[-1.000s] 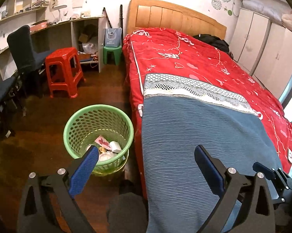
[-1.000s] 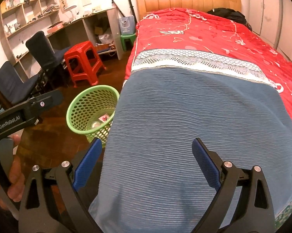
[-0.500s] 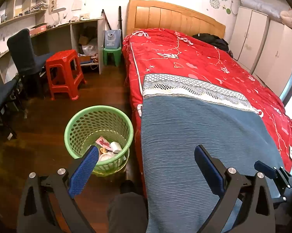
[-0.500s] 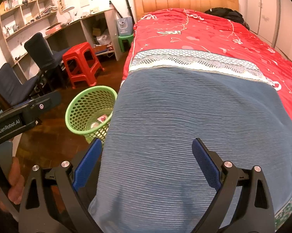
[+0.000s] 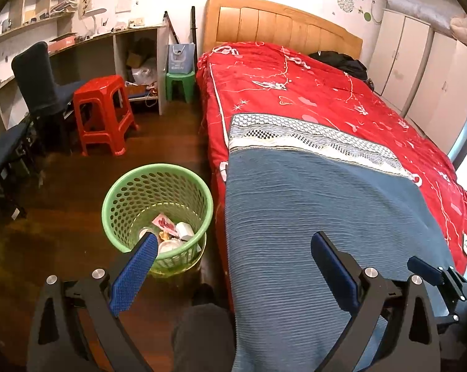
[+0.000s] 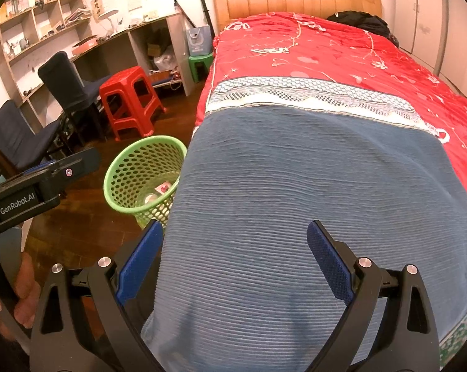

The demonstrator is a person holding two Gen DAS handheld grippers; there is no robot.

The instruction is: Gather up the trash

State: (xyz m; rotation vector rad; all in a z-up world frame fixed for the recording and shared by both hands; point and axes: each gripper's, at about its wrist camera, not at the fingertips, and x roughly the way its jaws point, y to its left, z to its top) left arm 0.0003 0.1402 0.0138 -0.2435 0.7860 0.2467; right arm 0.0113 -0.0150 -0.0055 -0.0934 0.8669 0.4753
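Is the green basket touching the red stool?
Apart. The left wrist view shows bare floor between the green basket and the red stool.

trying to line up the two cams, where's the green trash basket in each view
Left wrist: green trash basket sits lower left of centre, on the floor beside the bed, trash inside.
Right wrist: the basket is at left of centre, partly hidden by the blue blanket.
Shared landmark: the red stool behind it.

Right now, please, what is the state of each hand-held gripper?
Left hand-held gripper: open, holding nothing.
Right hand-held gripper: open, holding nothing.
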